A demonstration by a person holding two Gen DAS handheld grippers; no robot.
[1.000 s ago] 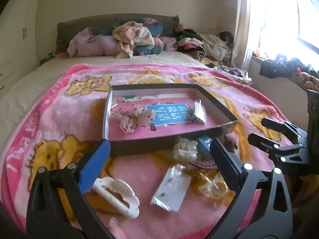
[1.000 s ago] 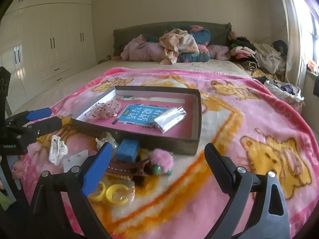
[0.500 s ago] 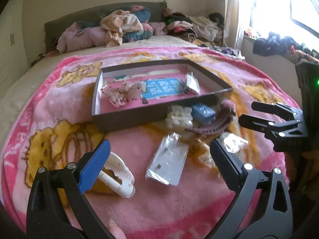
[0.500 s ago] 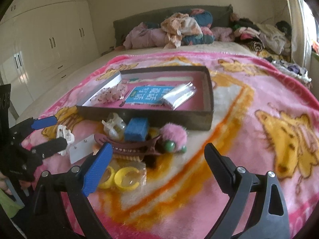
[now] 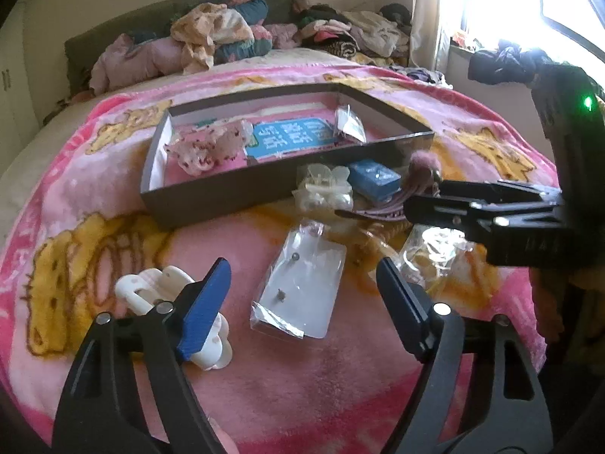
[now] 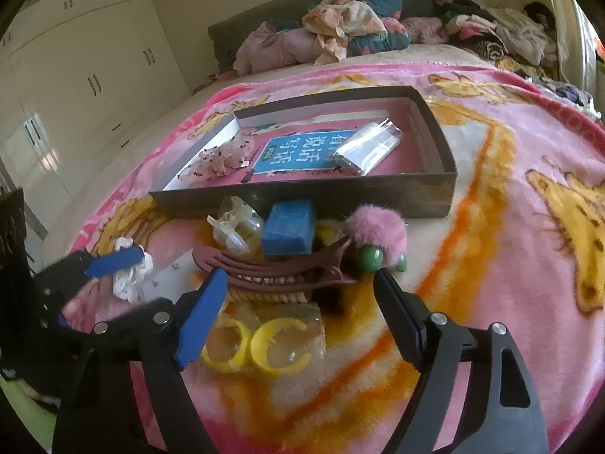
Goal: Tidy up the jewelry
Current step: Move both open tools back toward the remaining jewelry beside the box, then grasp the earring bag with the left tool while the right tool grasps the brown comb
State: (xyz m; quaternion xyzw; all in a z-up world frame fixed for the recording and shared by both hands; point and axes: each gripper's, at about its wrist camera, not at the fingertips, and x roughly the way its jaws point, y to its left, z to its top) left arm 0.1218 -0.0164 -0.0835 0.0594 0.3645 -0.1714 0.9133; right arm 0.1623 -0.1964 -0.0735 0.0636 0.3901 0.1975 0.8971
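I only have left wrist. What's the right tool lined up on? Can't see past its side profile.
Observer: The right tool has its jaws closing over a bag of yellow rings, just below a maroon claw clip. The pads touch nothing yet.
Operator: That pink fuzzy thing beside the blue box, anything else on it?
Observer: Yes. The right wrist view shows green beads at the base of the pink pompom.
Operator: What's left of the bed?
Observer: White wardrobe doors with dark handles.
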